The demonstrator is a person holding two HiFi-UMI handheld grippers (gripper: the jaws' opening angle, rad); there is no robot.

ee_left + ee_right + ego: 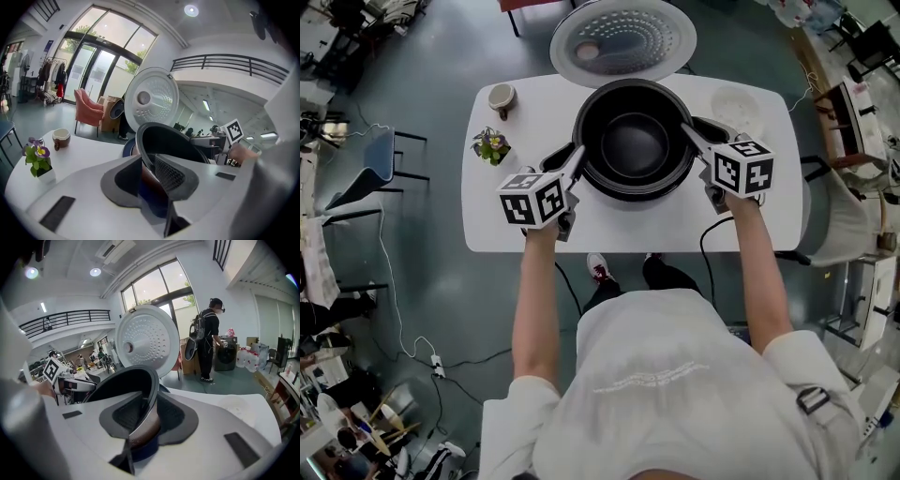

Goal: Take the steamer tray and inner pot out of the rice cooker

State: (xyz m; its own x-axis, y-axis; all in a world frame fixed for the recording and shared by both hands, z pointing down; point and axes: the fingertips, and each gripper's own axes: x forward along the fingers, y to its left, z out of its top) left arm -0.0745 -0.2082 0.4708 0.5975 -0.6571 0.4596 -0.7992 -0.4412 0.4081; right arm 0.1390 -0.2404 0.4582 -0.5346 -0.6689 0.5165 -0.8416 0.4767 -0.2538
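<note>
Two-sided grip on the black inner pot [633, 141] at the middle of the counter [534, 225]: rim pinched at 9 o'clock by the left hand-held gripper [577, 157] and at 3 o'clock by the right hand-held gripper [689, 133], on opposite sides to keep it level. Rice cooker lid [623, 39] swung open at 12 o'clock, clearing the way up. Pale round piece [737, 108], probably the steamer tray, already out at 2 o'clock.

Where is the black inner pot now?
Head view, centre: the black round inner pot is in front of the open white lid, its rim pinched by the left gripper and right gripper.
</note>
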